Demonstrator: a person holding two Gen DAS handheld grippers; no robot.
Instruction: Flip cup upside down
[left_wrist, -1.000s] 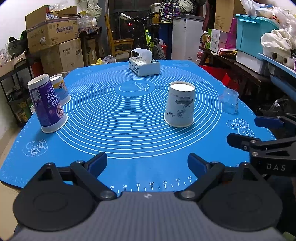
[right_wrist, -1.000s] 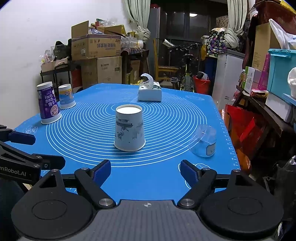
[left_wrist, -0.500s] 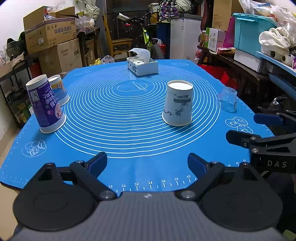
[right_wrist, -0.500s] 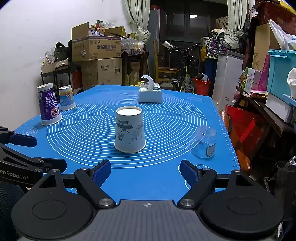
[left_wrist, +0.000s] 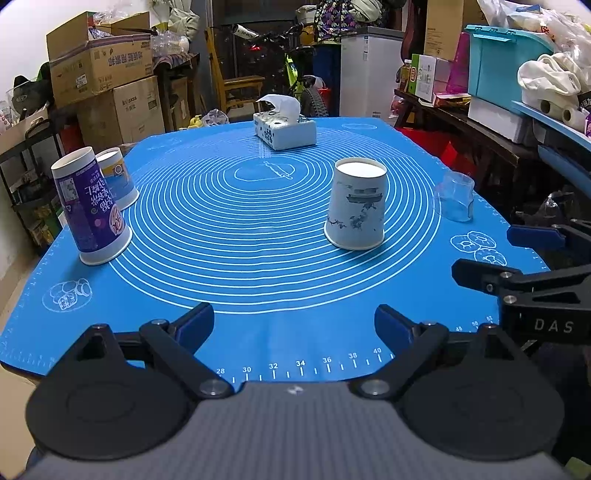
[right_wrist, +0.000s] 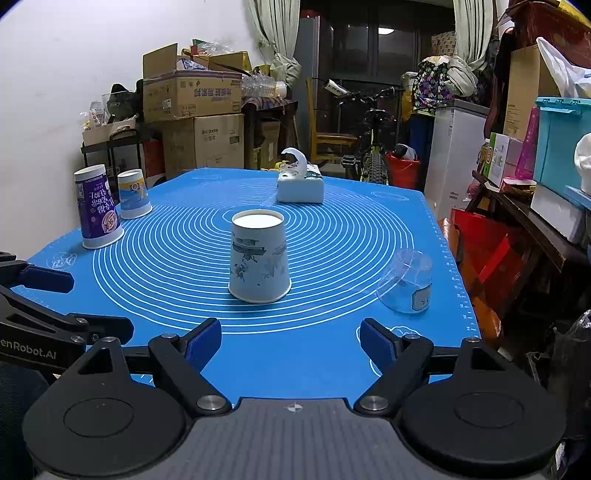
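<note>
A white paper cup with blue ink drawings (left_wrist: 355, 208) (right_wrist: 259, 256) stands upside down, rim on the blue mat (left_wrist: 229, 258) (right_wrist: 332, 354), near the middle. My left gripper (left_wrist: 294, 325) is open and empty near the mat's front edge, well short of the cup. My right gripper (right_wrist: 290, 341) is open and empty, also short of the cup. Each gripper shows at the edge of the other's view, the right one in the left wrist view (left_wrist: 524, 258), the left one in the right wrist view (right_wrist: 55, 299).
A purple cup (left_wrist: 90, 212) (right_wrist: 96, 206) and a blue-and-yellow cup (left_wrist: 116, 177) (right_wrist: 133, 194) stand inverted at the left. A clear plastic cup (left_wrist: 454, 197) (right_wrist: 406, 280) sits inverted at the right edge. A tissue box (left_wrist: 284, 129) (right_wrist: 300, 184) stands at the back. Cluttered shelves and boxes surround the table.
Both grippers have drifted slightly, staying open. The cups have not moved.
</note>
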